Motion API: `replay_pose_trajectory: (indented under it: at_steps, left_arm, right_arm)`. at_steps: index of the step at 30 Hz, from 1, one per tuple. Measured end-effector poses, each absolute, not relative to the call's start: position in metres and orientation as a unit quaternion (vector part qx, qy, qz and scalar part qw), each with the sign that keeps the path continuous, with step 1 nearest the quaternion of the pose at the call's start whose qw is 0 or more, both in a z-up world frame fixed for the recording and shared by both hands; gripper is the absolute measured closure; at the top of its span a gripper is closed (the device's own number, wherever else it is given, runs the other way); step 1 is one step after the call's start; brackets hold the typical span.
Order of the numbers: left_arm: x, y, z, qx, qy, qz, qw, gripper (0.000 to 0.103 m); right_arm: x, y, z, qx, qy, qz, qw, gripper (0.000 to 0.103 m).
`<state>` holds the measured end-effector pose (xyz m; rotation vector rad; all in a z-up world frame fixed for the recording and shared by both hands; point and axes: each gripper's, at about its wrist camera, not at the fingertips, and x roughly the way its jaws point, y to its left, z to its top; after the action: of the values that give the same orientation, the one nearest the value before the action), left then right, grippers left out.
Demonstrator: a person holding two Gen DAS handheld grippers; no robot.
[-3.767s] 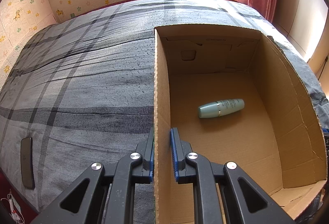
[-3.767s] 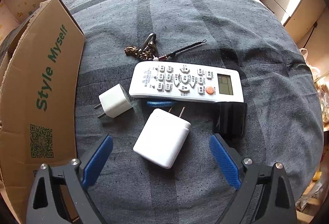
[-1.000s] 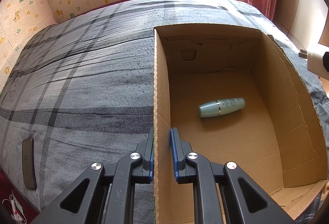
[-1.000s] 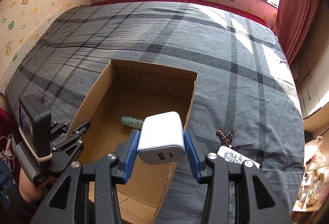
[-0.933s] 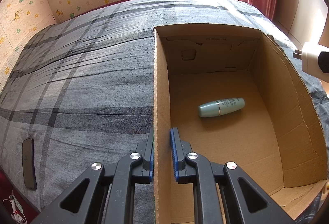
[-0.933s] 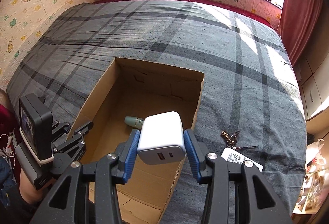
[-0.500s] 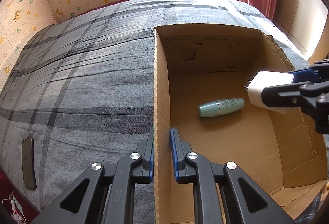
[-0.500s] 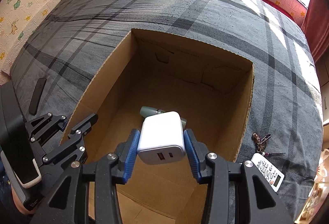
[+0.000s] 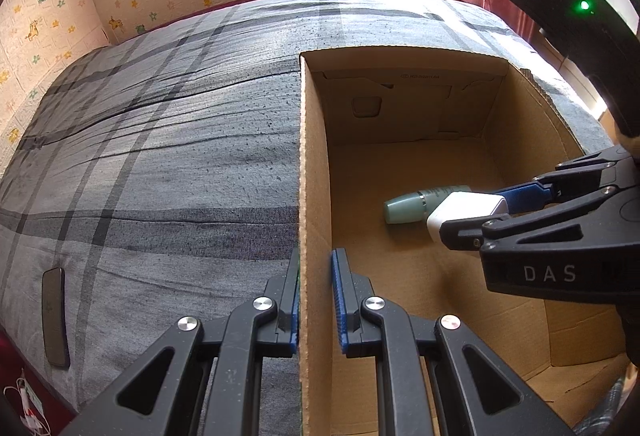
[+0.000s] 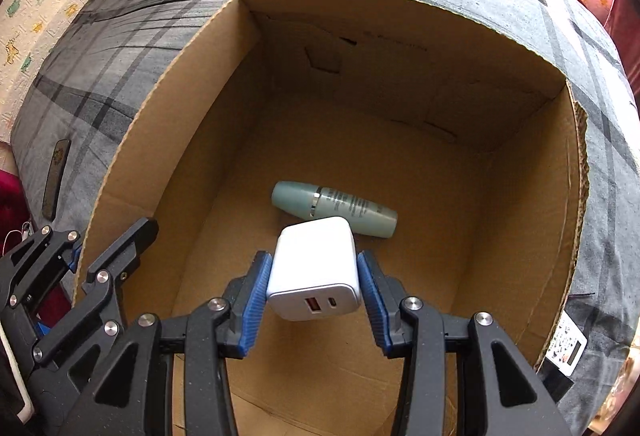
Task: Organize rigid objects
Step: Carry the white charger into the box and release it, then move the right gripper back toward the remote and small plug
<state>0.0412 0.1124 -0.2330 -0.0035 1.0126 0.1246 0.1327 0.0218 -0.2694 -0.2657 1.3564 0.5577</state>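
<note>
My right tongs squeeze the white charger by its two flat sides, ports facing me, so it hangs square inside the cardboard box, just above the floor and beside the green bottle lying mid-box. My left tongs are pinched shut on the box's near-left wall, I judge to steady it on the soft bed. A remote waits outside by the bed's right edge.

One box, one bottle, one charger, one remote.
</note>
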Motion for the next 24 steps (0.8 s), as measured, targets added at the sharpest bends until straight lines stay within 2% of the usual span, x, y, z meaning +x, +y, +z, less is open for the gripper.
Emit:
replay_pose_trajectory:
  at_steps: [14,16,21,24]
  left_arm:
    - [0.041,0.112,-0.233,0.002,0.485,0.060,0.873,0.089]
    - [0.042,0.112,-0.233,0.000,0.485,0.060,0.872,0.089]
    - [0.042,0.112,-0.233,0.001,0.485,0.061,0.872,0.089]
    - [0.042,0.111,-0.233,0.000,0.485,0.061,0.872,0.089]
  right_arm:
    - [0.146,0.019,-0.284,-0.096,0.633,0.257,0.724,0.055]
    - [0.149,0.017,-0.278,-0.089,0.626,0.261,0.729,0.049]
    - [0.154,0.001,-0.259,-0.079,0.609,0.251,0.748,0.023]
    - [0.152,-0.003,-0.246,-0.070,0.600,0.257,0.754,0.016]
